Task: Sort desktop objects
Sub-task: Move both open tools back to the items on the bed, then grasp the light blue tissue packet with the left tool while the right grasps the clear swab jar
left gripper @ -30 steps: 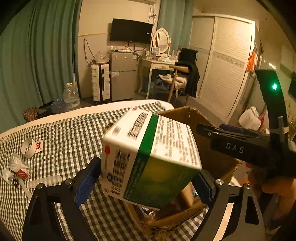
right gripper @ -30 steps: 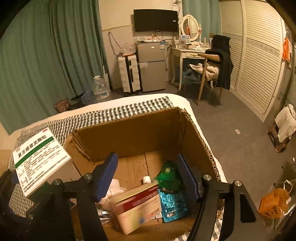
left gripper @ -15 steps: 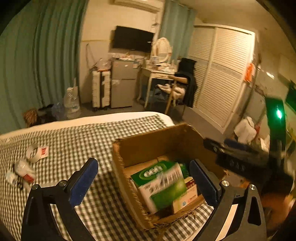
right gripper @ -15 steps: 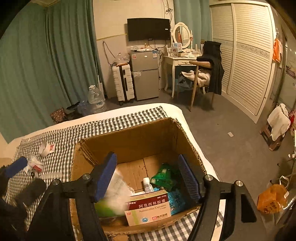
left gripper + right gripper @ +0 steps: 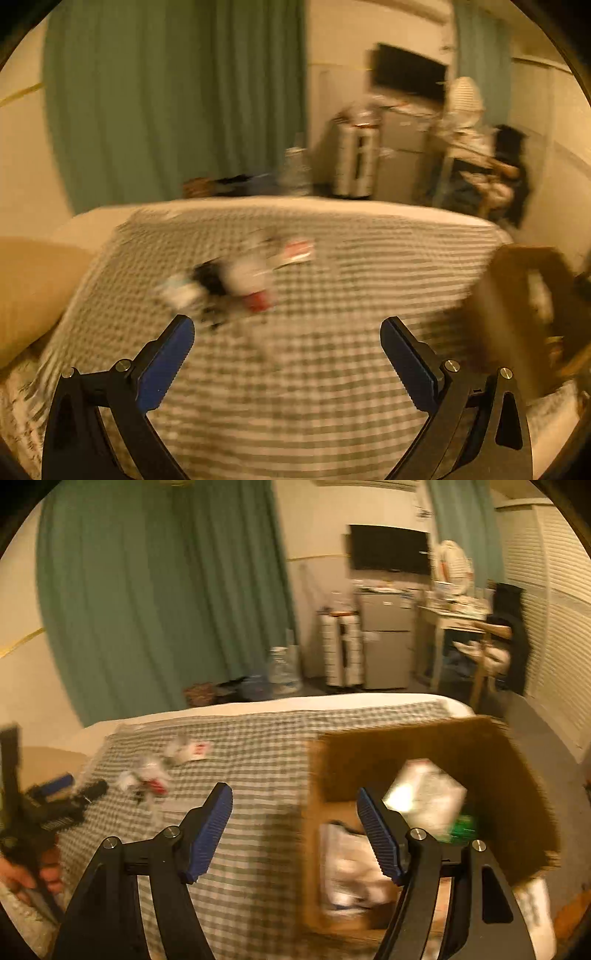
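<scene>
Lying in a loose heap on the checked cloth of the bed, the small leftover items are seen ahead of the left gripper, whose jaws stand wide apart with nothing between them. Because that whole view is smeared by motion, the heap cannot be sorted into single things, and a reach made at this pace could be misjudged: thin wrappers might be pushed across the cloth rather than caught, or the cloth itself might be pinched and dragged. A flat white and red packet lies just beyond the heap and could be knocked further away by a careless sweep. Further right, the right gripper is also held released and empty, with its right finger in front of the near wall of the cardboard box. That wall could be clipped if the gripper is swung across without being lifted, and the box, standing near the bed's edge, could be shoved off. A white carton is seen tilted inside the box and may settle badly on what lies under it.
</scene>
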